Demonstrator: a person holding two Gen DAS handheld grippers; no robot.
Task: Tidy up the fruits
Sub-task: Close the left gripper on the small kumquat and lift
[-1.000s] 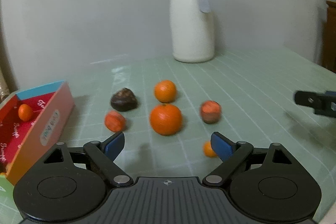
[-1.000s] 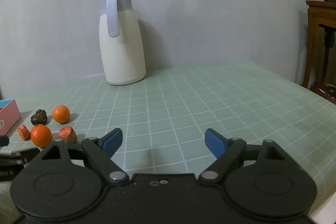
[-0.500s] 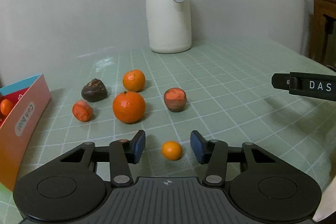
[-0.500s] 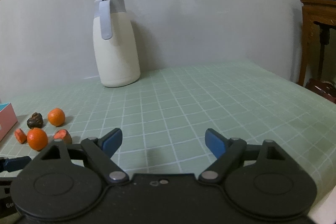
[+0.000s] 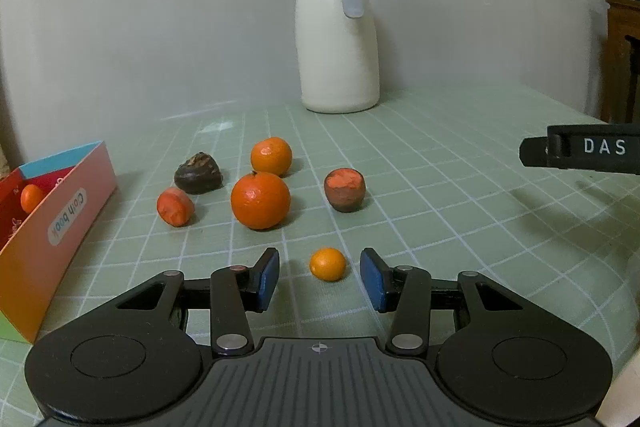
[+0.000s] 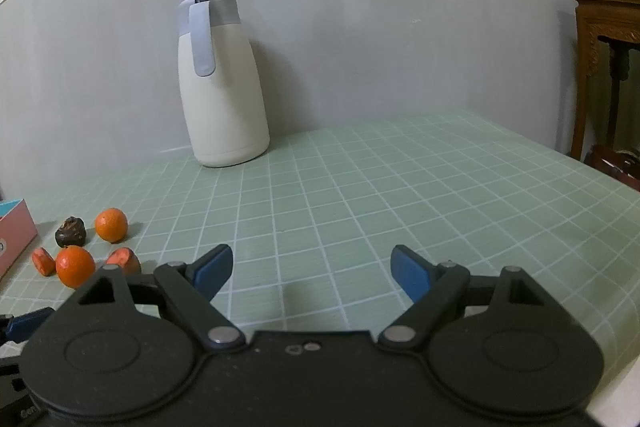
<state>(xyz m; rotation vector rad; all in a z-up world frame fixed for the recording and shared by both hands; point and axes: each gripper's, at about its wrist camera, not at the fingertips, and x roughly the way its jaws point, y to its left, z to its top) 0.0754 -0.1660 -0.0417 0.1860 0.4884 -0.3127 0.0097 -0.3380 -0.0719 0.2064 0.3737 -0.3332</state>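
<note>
Left tongs were held partly apart, the blue pads on either side of a small orange fruit lying on the green gridded surface, not touching it. Beyond it lay a large orange, a smaller orange, a dark brown fruit and two reddish pieces. One fruit was seen inside the coloured box at far left. Right tongs were spread wide over bare surface, holding nothing

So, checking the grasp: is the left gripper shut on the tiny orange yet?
No, open. The left gripper brackets the tiny orange, with tablecloth showing on both sides.
</note>
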